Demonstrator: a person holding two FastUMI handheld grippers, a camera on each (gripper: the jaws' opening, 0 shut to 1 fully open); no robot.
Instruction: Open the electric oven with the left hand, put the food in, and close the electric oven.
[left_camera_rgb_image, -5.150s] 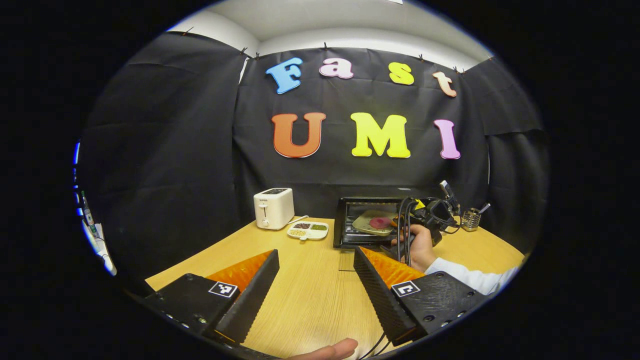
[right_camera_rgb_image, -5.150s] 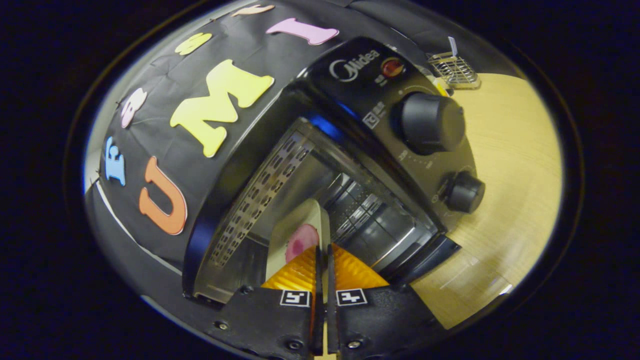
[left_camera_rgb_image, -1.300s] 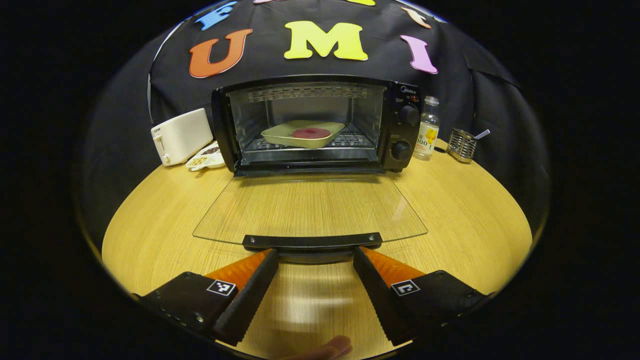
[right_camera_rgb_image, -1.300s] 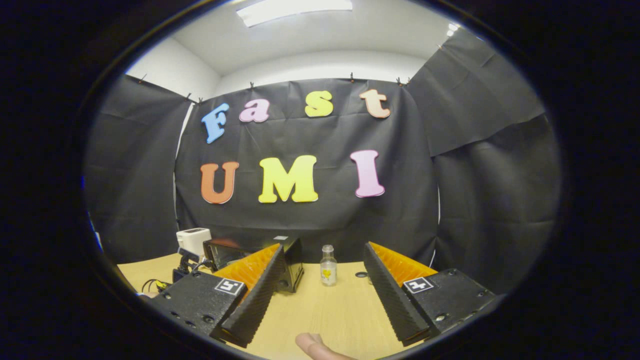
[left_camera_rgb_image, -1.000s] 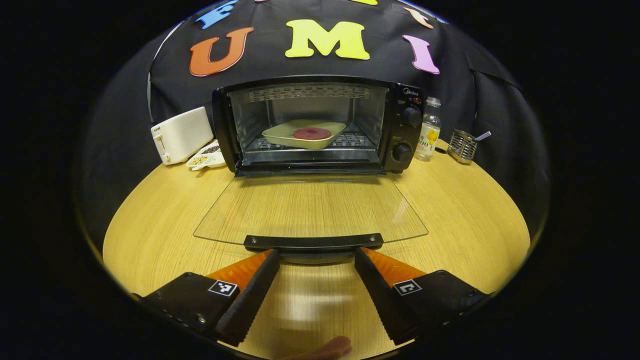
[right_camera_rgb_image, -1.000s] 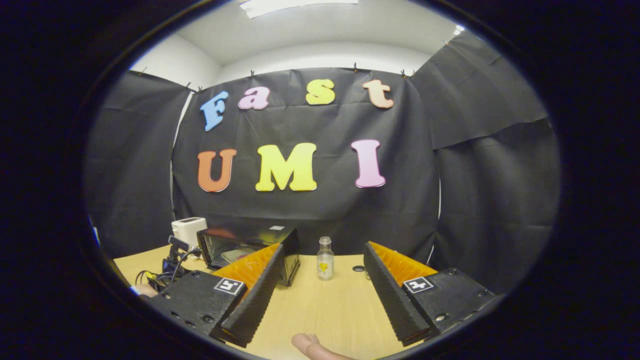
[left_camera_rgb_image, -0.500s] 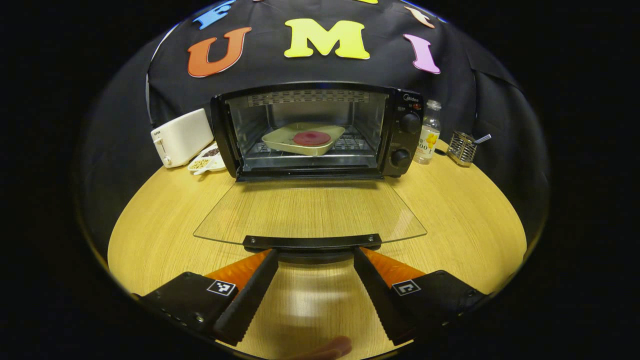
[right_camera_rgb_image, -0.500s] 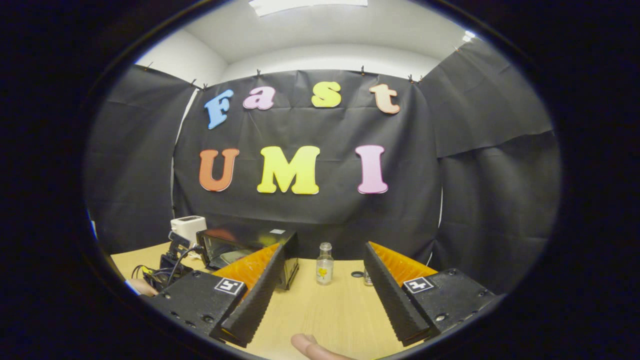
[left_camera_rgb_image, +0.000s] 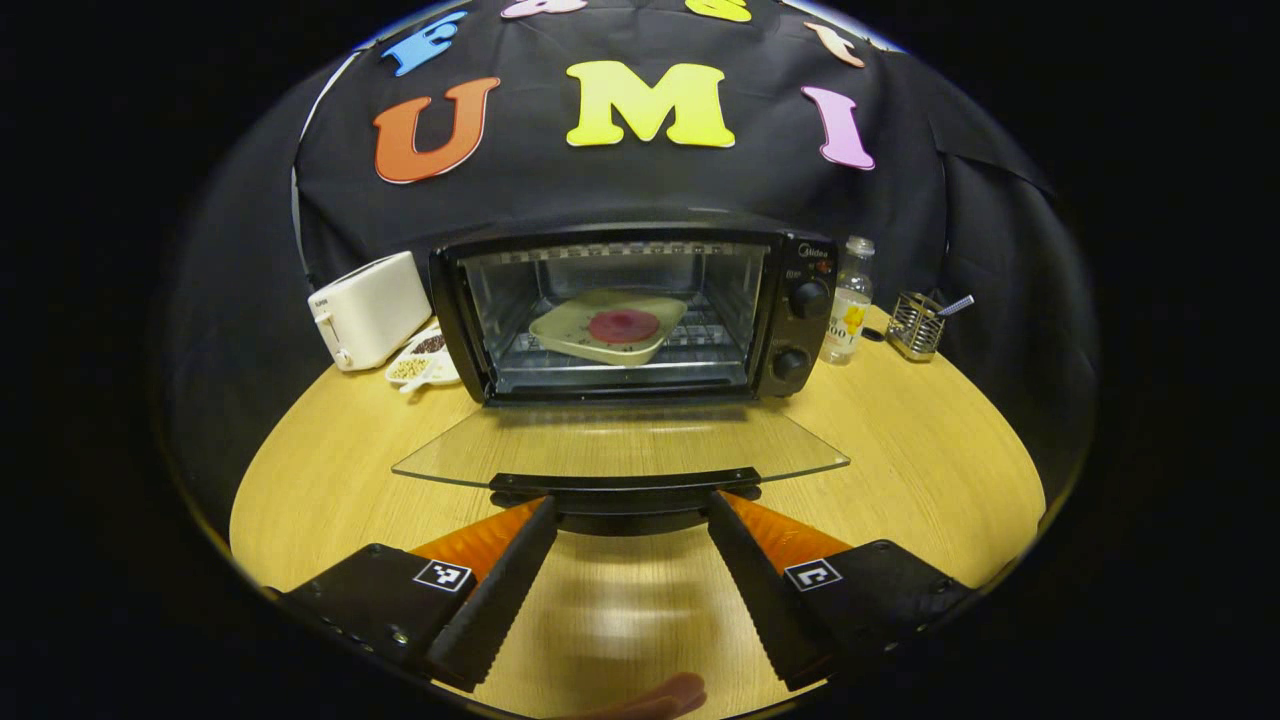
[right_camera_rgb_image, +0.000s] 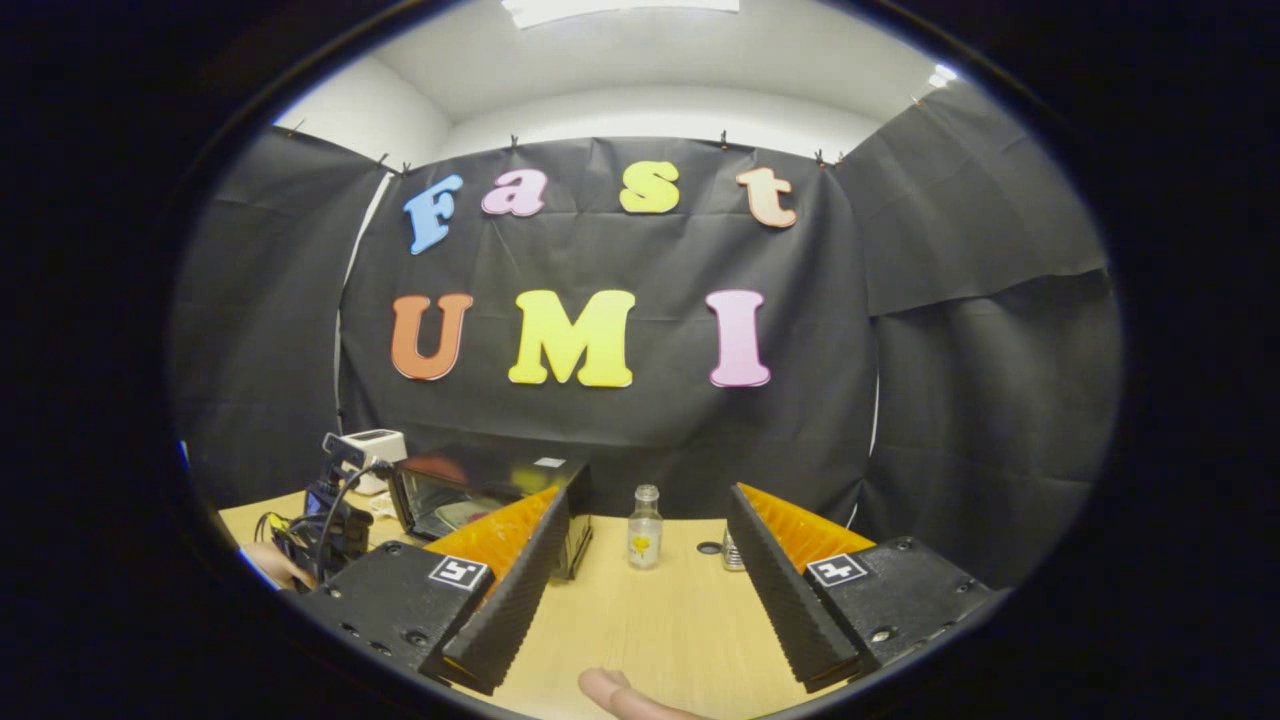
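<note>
Black electric toaster oven (left_camera_rgb_image: 640, 310) on light wood desk (left_camera_rgb_image: 900, 450), glass door (left_camera_rgb_image: 620, 445) part-raised, beige tray with red food (left_camera_rgb_image: 612, 326) inside; left claw (left_camera_rgb_image: 630, 515) spread at door handle (left_camera_rgb_image: 625, 487); right claw (right_camera_rgb_image: 645, 540) spread.

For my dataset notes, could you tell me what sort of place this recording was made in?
Most likely a staged kitchen corner in a recording booth: a wooden table carries an electric oven, a toaster and a utensil rack, with black cloth walls behind.
</note>
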